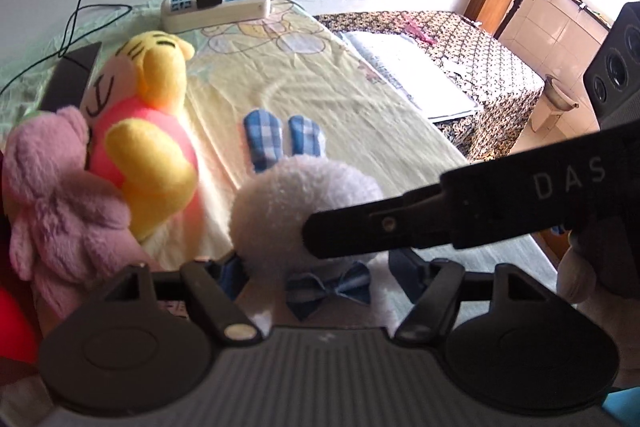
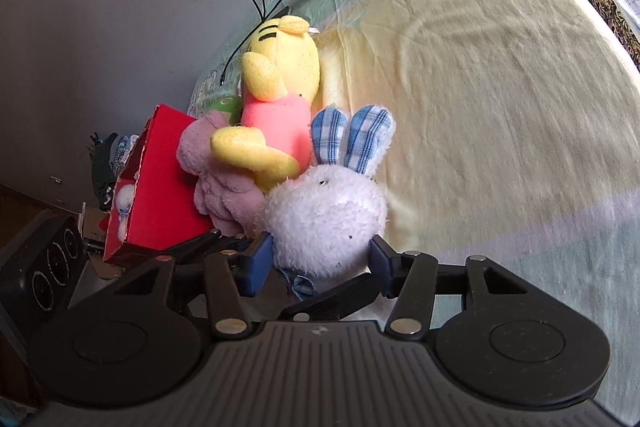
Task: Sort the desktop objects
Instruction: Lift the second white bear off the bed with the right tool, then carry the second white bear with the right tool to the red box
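Observation:
A white bunny plush (image 2: 324, 219) with blue checked ears and a blue bow tie (image 1: 328, 291) sits on the yellow sheet (image 2: 500, 87). My right gripper (image 2: 318, 261) is shut on its head, one blue pad (image 2: 258, 261) against each side. In the left wrist view one right finger (image 1: 360, 227) crosses the bunny's head (image 1: 280, 199). My left gripper (image 1: 318, 267) straddles the bunny's body lower down, and a gap shows beside its left pad (image 1: 231, 269). A yellow bear plush (image 2: 276, 99) in a pink shirt and a pink plush (image 2: 224, 187) lean together just left of the bunny.
A red box (image 2: 160, 187) stands behind the pink plush at the bed's left edge. A white power strip (image 1: 216, 7) with a black charger and cables lies at the far end by the wall. An open book (image 1: 412, 75) rests on a patterned cloth to the right.

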